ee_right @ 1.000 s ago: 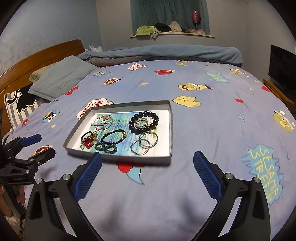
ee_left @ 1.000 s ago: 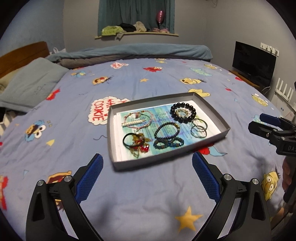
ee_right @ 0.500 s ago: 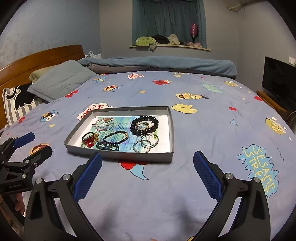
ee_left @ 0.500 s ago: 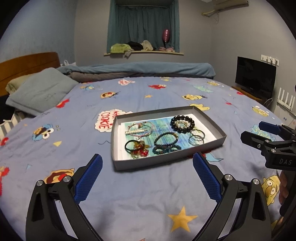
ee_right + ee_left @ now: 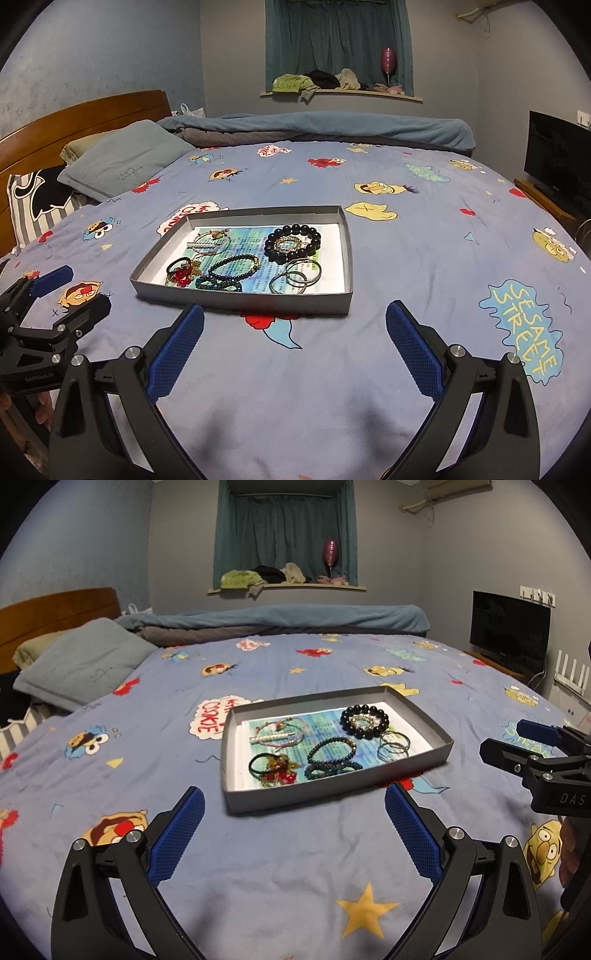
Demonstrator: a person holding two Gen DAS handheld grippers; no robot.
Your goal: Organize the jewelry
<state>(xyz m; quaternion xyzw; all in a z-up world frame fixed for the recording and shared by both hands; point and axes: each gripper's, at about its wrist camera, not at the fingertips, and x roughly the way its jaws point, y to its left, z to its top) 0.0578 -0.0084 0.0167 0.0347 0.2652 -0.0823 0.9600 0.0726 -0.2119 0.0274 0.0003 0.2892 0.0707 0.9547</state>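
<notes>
Left wrist view: grey tray (image 5: 413,766) holds tangled beaded bracelets (image 5: 364,720); both grippers (image 5: 293,825) (image 5: 294,338) gape wide, empty.

A: Printed sheet (image 5: 334,725) in tray (image 5: 332,794), text too small to read. Red and gold piece (image 5: 279,770) just a tangle, kind of jewelry not clear. Near wall of tray covers low edge of sheet in left wrist view.

B: Same in right wrist view, sheet (image 5: 328,258) partly under bracelets. Left gripper (image 5: 72,291) cut at frame edge, body out of pic. Label on it too small, cannot read all.

A: Right gripper (image 5: 517,744) cut by right edge too, only "DAS" seen, rest off-frame. Hand (image 5: 569,853) behind it mostly hidden, dark.

B: TV (image 5: 557,162) cut at edge. Pile on window sill (image 5: 343,92) blurry, items not told apart.
</notes>
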